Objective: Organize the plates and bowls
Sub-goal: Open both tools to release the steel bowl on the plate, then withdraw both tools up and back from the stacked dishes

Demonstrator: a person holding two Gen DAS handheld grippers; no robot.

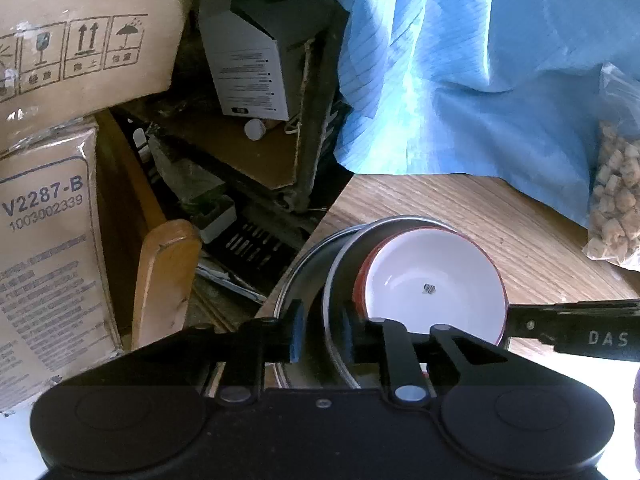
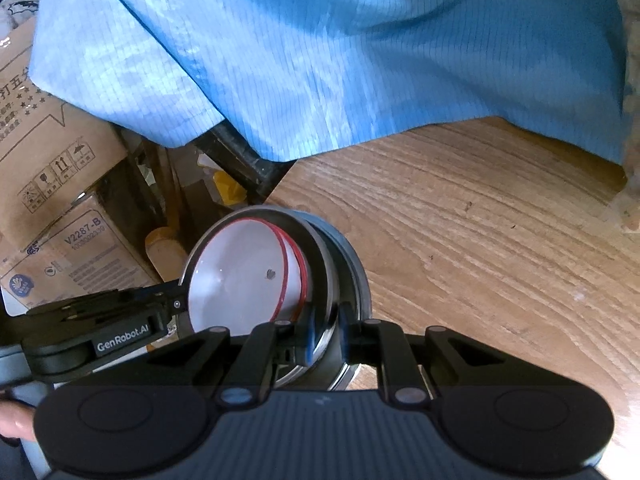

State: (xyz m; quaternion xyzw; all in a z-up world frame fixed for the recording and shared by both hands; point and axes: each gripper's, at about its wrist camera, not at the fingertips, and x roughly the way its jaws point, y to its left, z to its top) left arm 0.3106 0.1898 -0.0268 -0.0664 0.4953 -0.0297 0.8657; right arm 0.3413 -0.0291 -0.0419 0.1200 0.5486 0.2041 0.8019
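Wood-grain bench (image 2: 480, 240) is seen under both cameras, and straight away the grips are picked out. The left gripper (image 1: 320, 334) is clamped on the near rim of a tilted metal bowl (image 1: 340, 280), one blue pad outside the wall and the other inside. The right gripper (image 2: 326, 336) is likewise closed on that bowl's rim at the opposite side, with the wall pinched between its pads. Each gripper is caught in the other's view, reaching in from the side.

Inside the metal bowl a white bowl with a red rim (image 1: 432, 288) is nested, tipped with it, a small dark mark visible at its centre. A larger metal bowl (image 1: 294, 276) is seen beneath the pair, at the corner of the bench; whether the held bowl is touching it cannot be told.

Farther out, a blue cloth (image 2: 320, 60) is draped over the back of the bench. A clear bag of pale chunks (image 1: 616, 196) is seen lying at the right. Cardboard boxes (image 1: 44, 264) are stacked beyond the bench edge.
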